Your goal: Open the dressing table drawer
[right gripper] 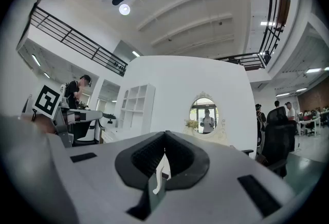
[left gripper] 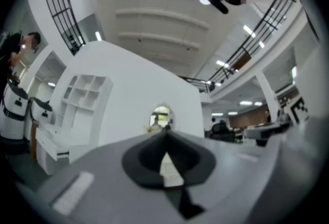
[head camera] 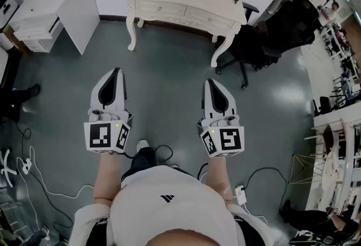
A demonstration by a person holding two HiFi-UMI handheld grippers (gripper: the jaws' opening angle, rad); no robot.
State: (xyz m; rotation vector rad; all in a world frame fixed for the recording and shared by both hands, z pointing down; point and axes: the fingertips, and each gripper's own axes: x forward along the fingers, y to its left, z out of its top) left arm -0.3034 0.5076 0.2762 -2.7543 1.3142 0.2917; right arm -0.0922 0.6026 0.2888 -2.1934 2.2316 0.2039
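Observation:
A cream dressing table (head camera: 186, 5) on curved legs stands against the white wall at the top of the head view, both front drawers (head camera: 161, 11) closed. Its oval mirror (right gripper: 204, 115) shows in the right gripper view, and small and far off (left gripper: 161, 116) in the left gripper view. My left gripper (head camera: 117, 71) and right gripper (head camera: 210, 82) hover side by side over the grey floor, well short of the table. Both point toward it. The jaws of each meet at the tips with nothing between them (left gripper: 165, 133) (right gripper: 165, 133).
A black office chair (head camera: 271, 42) stands close to the table's right end. A white shelf unit (head camera: 39, 19) and a white partition (head camera: 79, 8) are at the left. Cables (head camera: 51, 183) trail on the floor beside my feet. People stand at desks at far right.

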